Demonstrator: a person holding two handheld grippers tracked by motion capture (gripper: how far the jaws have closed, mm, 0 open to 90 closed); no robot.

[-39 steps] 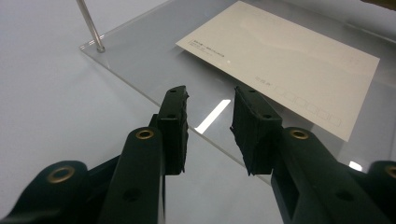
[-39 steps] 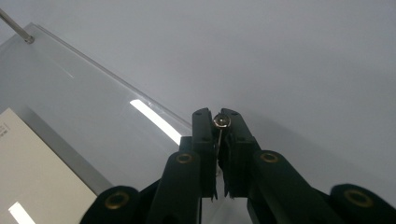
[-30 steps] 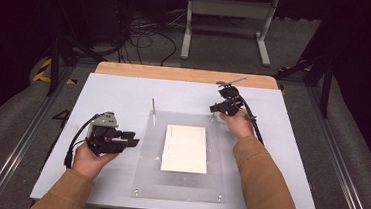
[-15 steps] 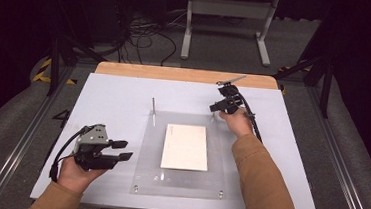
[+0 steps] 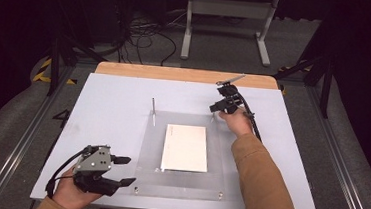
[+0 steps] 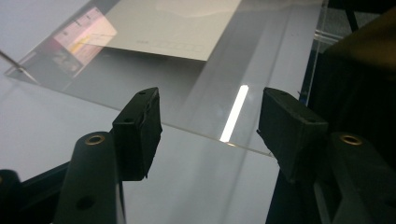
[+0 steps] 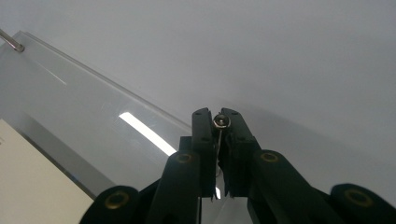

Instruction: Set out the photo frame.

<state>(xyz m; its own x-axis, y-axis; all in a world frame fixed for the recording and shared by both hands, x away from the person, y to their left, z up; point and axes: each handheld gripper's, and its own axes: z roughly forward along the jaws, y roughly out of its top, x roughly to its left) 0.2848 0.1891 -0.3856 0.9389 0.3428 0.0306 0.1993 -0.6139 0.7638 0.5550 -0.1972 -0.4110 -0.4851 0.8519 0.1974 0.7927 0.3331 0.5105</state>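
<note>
- The bench [image 5: 112, 114] carried a pale grey-white top, with a strip of bare wood [image 5: 186, 75] along its far edge.
- Metal rails [image 5: 25, 142] ran along both sides of the bench.
- The floor [image 5: 218, 47] beyond was grey and dim.
- A white metal stand [image 5: 228, 17] stood on the floor past the far edge.
- Black cables [image 5: 148, 36] lay tangled on the floor left of that stand.
- Yellow-and-black hazard tape [image 5: 43, 71] marked the floor at the left.
- The room behind was dark; an overhead strip light [image 6: 233, 114] reflected off the glossy surface.

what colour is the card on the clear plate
White, or slightly cream; the card shows best in the high view.
</note>
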